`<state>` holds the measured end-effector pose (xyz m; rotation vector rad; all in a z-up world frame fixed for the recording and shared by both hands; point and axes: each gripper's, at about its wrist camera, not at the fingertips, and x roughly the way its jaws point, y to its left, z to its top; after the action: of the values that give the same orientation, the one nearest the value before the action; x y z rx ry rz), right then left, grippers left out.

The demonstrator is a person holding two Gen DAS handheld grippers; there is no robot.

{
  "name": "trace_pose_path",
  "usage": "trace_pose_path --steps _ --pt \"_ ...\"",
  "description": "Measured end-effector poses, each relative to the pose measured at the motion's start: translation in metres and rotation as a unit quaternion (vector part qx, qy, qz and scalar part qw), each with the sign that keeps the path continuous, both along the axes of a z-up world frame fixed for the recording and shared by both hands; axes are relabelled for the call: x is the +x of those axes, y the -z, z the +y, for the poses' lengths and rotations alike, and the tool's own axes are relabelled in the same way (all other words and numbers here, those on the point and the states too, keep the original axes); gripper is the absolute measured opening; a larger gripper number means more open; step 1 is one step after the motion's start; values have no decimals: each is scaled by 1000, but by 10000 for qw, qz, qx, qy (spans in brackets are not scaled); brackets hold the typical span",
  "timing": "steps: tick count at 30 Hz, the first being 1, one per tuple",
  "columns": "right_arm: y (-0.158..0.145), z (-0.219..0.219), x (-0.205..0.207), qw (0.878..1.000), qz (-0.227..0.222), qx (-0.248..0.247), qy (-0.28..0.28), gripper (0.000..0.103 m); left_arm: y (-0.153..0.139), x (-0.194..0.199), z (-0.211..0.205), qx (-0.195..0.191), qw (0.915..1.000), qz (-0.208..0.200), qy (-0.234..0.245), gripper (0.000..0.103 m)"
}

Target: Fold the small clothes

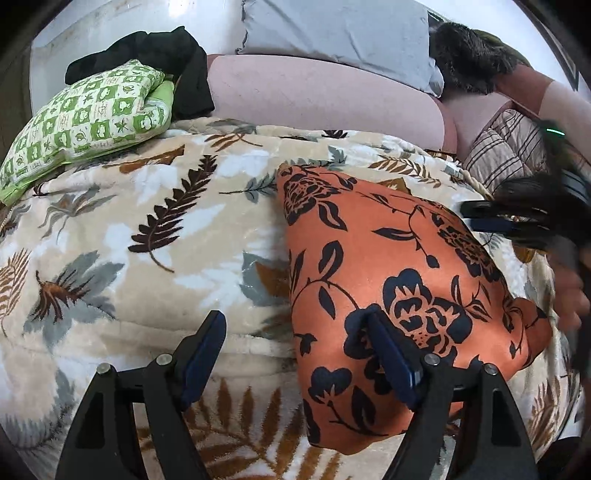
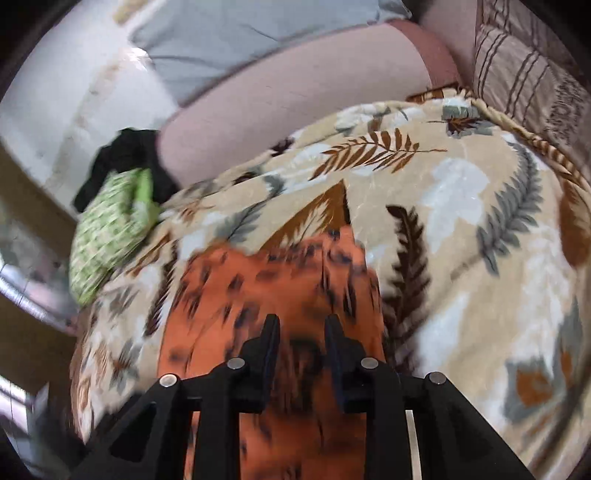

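Note:
An orange cloth with a dark floral print (image 1: pixel 399 280) lies folded on a cream leaf-patterned blanket (image 1: pixel 147 236). My left gripper (image 1: pixel 295 325) is open wide above the cloth's near left edge, its right finger over the cloth and its left finger over the blanket. My right gripper (image 1: pixel 491 219) shows at the cloth's far right edge, blurred. In the right wrist view the right gripper (image 2: pixel 301 323) is open with a narrow gap and hovers over the orange cloth (image 2: pixel 266 280), with nothing between its fingers. That view is blurred by motion.
A green and white patterned cloth bundle (image 1: pixel 85 122) and a black garment (image 1: pixel 173 62) lie at the far left. A pink bolster (image 1: pixel 317 96), a grey pillow (image 1: pixel 332 26) and a striped pillow (image 1: pixel 509 147) line the back. The blanket also shows in the right wrist view (image 2: pixel 461 206).

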<state>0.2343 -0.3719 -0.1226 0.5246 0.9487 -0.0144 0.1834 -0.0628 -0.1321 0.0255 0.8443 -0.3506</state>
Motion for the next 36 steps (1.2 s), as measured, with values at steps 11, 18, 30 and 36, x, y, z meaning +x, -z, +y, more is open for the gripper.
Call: trace_pose_path --steps 11,18,30,36 --pt "20 1 21 9972 666 -323 -130 35 2 -1 -7 124 9999 65 9 81" --pt "6 20 -88 9970 315 -654 -285 35 5 -5 -10 122 9996 227 -89 81" --pt "-13 25 -86 9850 597 -1619 95 72 -26 -29 -10 297 9988 -248 306 81" --pt "-68 72 -37 9809 94 -1943 13 72 -27 -33 0 409 9980 -177 449 87"
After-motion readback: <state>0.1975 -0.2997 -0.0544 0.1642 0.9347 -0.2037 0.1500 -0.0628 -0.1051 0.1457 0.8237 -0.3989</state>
